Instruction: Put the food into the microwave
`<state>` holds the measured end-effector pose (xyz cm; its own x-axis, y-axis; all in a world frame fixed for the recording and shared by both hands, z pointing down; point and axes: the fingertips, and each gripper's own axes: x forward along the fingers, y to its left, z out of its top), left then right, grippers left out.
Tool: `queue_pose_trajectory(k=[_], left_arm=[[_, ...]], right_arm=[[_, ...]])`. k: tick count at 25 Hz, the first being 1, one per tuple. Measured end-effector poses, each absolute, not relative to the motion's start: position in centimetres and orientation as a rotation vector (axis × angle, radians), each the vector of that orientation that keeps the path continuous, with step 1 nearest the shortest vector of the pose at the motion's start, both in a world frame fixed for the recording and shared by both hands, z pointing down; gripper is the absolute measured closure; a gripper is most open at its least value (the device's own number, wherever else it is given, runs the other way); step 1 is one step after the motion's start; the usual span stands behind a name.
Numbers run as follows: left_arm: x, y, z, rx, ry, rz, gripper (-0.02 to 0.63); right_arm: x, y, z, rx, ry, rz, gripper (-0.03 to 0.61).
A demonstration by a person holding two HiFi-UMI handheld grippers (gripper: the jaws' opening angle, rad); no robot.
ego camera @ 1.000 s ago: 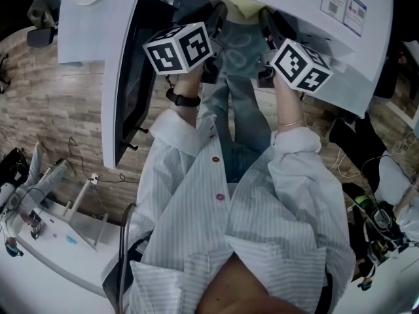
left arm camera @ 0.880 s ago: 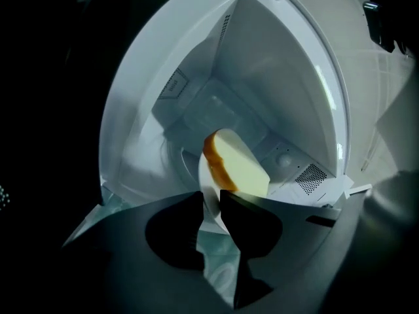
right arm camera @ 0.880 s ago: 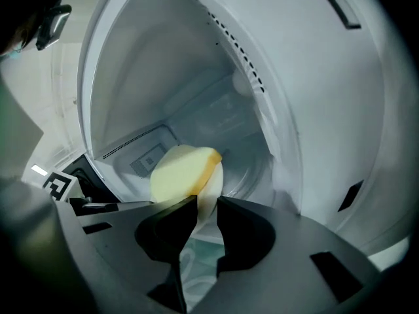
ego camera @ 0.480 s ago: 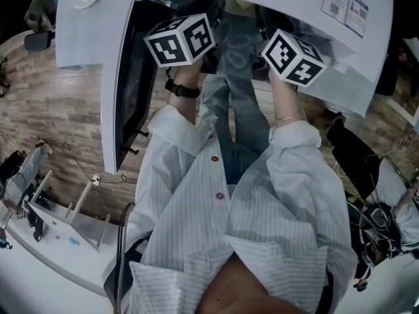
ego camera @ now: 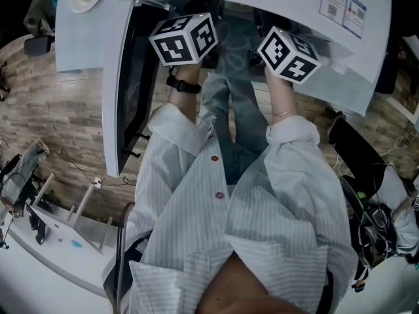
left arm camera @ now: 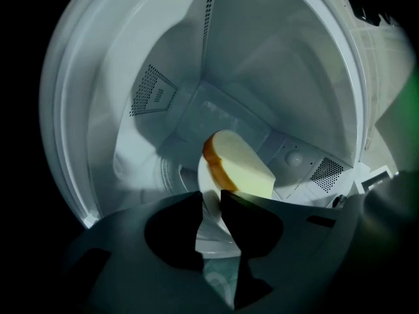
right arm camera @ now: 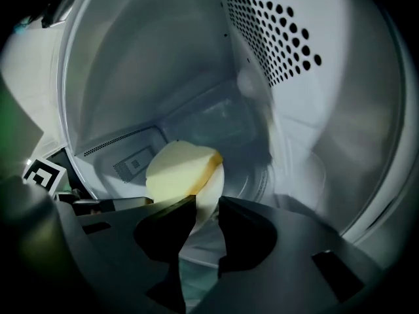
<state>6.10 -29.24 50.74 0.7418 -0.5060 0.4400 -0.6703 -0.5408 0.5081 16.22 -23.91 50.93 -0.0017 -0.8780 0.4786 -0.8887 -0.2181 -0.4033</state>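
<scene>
The slice of bread (left arm camera: 239, 165) lies on a small white plate (left arm camera: 205, 175), and both are already deep inside the microwave (left arm camera: 262, 64), over the glass turntable (left arm camera: 169, 174) and close to the back wall, with the microwave door (ego camera: 131, 90) swung open at the person's left. The left gripper (left arm camera: 209, 195) and the right gripper (right arm camera: 207, 201) reach in side by side, each with the plate's near rim standing in the gap between its jaws. Both pairs of jaws have just been opening and now stand apart, so I judge that neither presses on the rim any more; whether the plate rests flat on the turntable I cannot tell. The plate looks stiff and smooth, likely glazed, so slippery under the pads, moderately heavy for its size and breakable if it drops. It is best taken by the bare rim at two spots apart, and kept level. The bread is light, soft and loose on the plate, so it would probably slide at a tilt and dent if pinched, and the hold belongs on the plate, not the food
</scene>
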Motion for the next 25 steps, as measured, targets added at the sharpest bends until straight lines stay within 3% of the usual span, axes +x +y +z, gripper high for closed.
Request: queue_pose_trajectory(k=[25], left_arm=[[5.1,-29.6,50.5,2.343,-0.955,0.379,0.503]], right_arm=[[16.1,-23.7,50.7,2.202,-1.875,0.925,0.416]])
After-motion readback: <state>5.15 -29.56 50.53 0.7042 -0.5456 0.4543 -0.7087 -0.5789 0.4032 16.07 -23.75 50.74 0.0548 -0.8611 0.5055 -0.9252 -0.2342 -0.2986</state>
